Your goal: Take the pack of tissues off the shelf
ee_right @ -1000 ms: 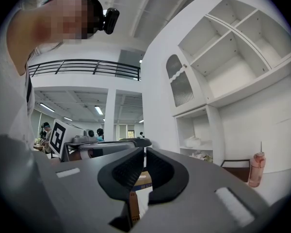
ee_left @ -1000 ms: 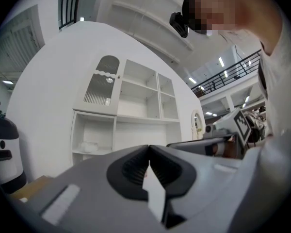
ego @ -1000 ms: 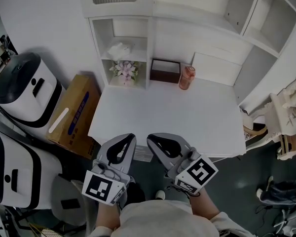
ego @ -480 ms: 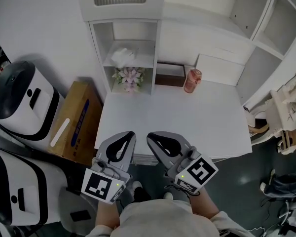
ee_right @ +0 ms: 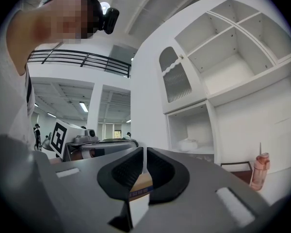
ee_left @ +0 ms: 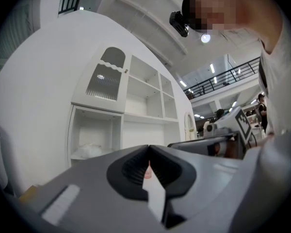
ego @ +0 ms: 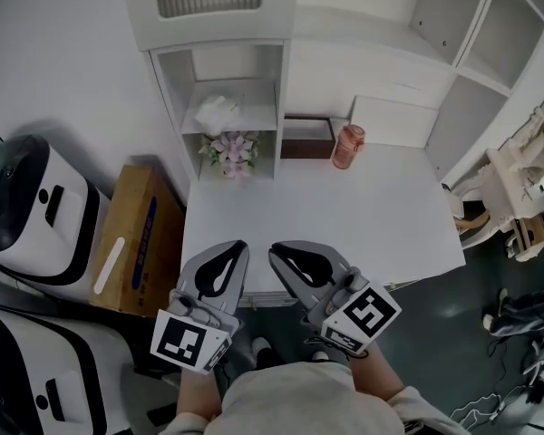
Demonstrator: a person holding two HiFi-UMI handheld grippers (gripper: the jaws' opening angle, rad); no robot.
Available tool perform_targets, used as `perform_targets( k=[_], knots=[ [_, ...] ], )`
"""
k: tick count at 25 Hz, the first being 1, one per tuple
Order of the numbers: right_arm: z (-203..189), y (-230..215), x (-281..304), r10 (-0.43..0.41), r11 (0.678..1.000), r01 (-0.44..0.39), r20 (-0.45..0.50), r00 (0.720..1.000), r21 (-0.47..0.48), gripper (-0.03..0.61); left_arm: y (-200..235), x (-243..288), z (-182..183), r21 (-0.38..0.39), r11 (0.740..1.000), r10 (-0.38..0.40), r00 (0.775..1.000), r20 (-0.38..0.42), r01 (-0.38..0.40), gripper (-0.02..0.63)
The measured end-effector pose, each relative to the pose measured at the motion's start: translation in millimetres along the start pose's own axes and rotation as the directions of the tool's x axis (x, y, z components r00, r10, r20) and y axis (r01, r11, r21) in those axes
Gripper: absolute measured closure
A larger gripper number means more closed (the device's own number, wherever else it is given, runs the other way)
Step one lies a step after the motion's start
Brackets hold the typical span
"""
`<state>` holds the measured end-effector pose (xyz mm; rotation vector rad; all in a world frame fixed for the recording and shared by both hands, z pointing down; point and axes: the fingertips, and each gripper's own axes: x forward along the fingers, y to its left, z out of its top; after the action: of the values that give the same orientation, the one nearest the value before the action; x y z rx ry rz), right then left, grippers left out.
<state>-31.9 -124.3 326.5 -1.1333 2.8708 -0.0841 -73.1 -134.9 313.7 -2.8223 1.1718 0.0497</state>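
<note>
The pack of tissues (ego: pixel 219 111) is a white crumpled bundle on the upper board of the narrow white shelf (ego: pixel 179 89) at the table's far left. It also shows in the left gripper view (ee_left: pixel 89 150) and the right gripper view (ee_right: pixel 188 144). Both grippers hang side by side in front of the table's near edge, far short of the shelf. My left gripper (ego: pixel 233 247) is shut and holds nothing; its tips (ee_left: pixel 149 148) meet. My right gripper (ego: pixel 281 252) is opening: its jaws (ee_right: pixel 143 149) stand a narrow slit apart, with nothing between them.
Pink flowers (ego: pixel 233 150) fill the cubby below the tissues. A dark box (ego: pixel 306 139) and a pink bottle (ego: pixel 348 145) stand at the back of the white table (ego: pixel 344 234). A cardboard box (ego: pixel 131 238) and white machines (ego: pixel 36 211) crowd the floor at the left.
The head view has drifted, so the shelf and table sit a little differently in the picture. Both grippers keep the same place and pose in front of the table edge.
</note>
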Motion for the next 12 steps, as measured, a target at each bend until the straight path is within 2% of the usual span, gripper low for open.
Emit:
perform_targets(
  k=[12],
  knots=[
    [-7,7,7,-0.084,0.996,0.084,-0.009,0.996,-0.010,0.552,12,-4,-4,-0.005,0.997,-0.078,0.997,0.012,0.078,0.612]
  ],
)
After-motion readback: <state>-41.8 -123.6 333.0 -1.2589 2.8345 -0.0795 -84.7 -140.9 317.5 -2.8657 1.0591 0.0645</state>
